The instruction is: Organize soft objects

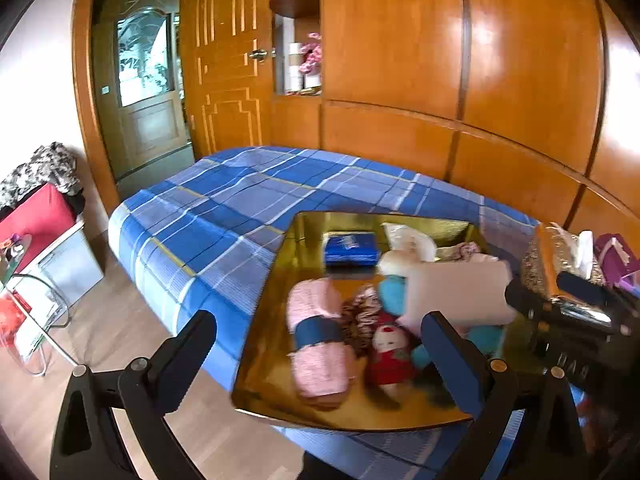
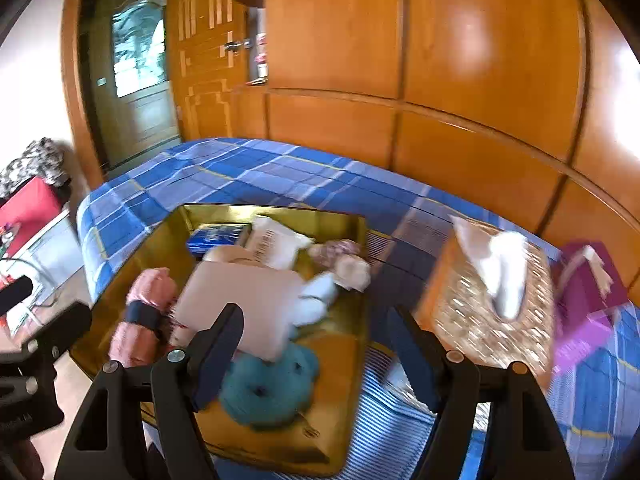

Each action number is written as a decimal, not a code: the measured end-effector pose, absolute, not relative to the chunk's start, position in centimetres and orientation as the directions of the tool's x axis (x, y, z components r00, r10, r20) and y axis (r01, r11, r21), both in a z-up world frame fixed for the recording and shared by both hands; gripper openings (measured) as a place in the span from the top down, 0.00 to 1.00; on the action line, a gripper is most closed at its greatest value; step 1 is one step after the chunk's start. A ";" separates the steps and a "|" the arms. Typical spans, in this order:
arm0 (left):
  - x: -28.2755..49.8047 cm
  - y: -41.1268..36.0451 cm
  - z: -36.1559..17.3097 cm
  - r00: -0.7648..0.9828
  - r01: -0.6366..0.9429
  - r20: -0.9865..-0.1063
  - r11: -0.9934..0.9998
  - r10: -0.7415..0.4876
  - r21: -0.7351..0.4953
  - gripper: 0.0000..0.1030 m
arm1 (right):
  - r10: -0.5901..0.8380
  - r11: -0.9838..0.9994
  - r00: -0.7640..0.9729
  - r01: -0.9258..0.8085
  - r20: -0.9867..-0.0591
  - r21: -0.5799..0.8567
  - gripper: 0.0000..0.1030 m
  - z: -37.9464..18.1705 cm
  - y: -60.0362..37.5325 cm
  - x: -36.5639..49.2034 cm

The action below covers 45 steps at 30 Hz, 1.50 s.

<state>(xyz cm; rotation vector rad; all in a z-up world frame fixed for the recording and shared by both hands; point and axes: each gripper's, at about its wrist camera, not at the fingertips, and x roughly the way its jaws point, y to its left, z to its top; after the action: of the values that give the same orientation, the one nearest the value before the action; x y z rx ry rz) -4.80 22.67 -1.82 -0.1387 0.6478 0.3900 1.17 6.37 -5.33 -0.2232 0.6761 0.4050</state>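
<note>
A gold tray [image 1: 264, 376] [image 2: 344, 360] lies on the blue plaid bed. It holds a rolled pink towel [image 1: 318, 344] [image 2: 140, 316] with a dark band, a red plush doll [image 1: 390, 356], a teal plush [image 2: 268, 388] [image 1: 394, 294], a pale pink pillow [image 2: 248, 304] [image 1: 456, 292], a blue packet [image 1: 351, 248] [image 2: 218, 236] and white soft items. My left gripper [image 1: 320, 354] is open above the tray's near side. My right gripper [image 2: 316, 356] is open above the teal plush and holds nothing.
A glittery tissue box [image 2: 480, 312] [image 1: 540, 268] and a purple bag [image 2: 588, 300] sit on the bed [image 1: 224, 208] right of the tray. Wooden wardrobe panels stand behind. A glass table [image 1: 28, 304] and a red case stand on the floor at left.
</note>
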 end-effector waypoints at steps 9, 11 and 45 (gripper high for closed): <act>-3.8 19.4 -1.5 0.757 -0.335 -0.592 0.942 0.277 0.013 0.00 | 0.225 0.927 0.755 -0.361 -0.616 -0.104 0.27 -5.4 3.8 -0.2; -3.8 19.2 -1.6 0.754 -0.341 -0.592 0.940 0.284 0.017 0.00 | 0.221 0.930 0.755 -0.355 -0.618 -0.101 0.27 -5.6 3.7 -0.2; -4.0 19.0 -1.9 0.735 -0.369 -0.596 0.928 0.322 0.047 0.00 | 0.219 0.931 0.742 -0.354 -0.633 -0.092 0.27 -5.8 3.7 -0.5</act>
<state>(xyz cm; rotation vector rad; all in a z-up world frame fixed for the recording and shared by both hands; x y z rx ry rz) -4.02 19.03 -1.89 -0.0766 0.6407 0.3804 -0.48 3.70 -5.82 -0.2121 0.6645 0.3165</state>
